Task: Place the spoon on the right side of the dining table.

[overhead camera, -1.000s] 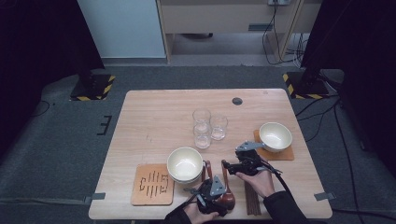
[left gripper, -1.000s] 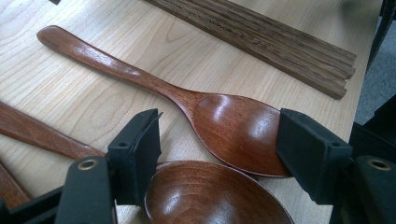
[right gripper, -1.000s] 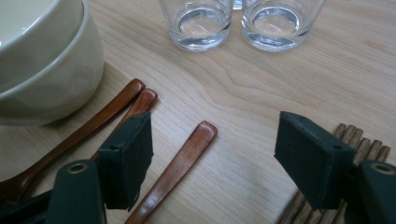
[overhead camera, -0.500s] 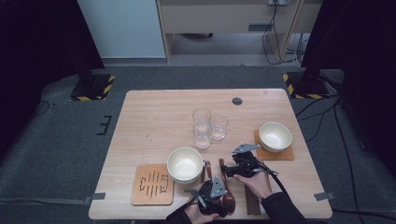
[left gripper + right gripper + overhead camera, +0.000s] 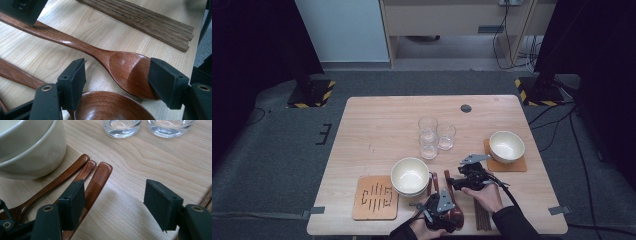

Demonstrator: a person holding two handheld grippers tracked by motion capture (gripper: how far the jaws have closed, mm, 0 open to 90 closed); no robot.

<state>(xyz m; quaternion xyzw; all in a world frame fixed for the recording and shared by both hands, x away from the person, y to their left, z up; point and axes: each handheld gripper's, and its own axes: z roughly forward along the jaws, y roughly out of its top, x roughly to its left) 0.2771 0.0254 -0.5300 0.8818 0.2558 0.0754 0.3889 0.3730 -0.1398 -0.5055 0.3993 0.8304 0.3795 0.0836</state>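
Two tools: left tool (image 5: 117, 82) open astride glossy wooden spoon bowl (image 5: 130, 72) | right tool (image 5: 115, 202) open, closing

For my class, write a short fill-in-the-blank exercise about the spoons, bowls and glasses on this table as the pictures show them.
1. The left gripper has its jaws on either side of the bowl of a wooden ____.
2. Near the table's middle stand ____ clear glasses.
3. The far bowl rests on an orange ____.
4. Beside the spoons, at the table's near edge, lie dark wooden ____.

Missing words: spoon; three; coaster; chopsticks
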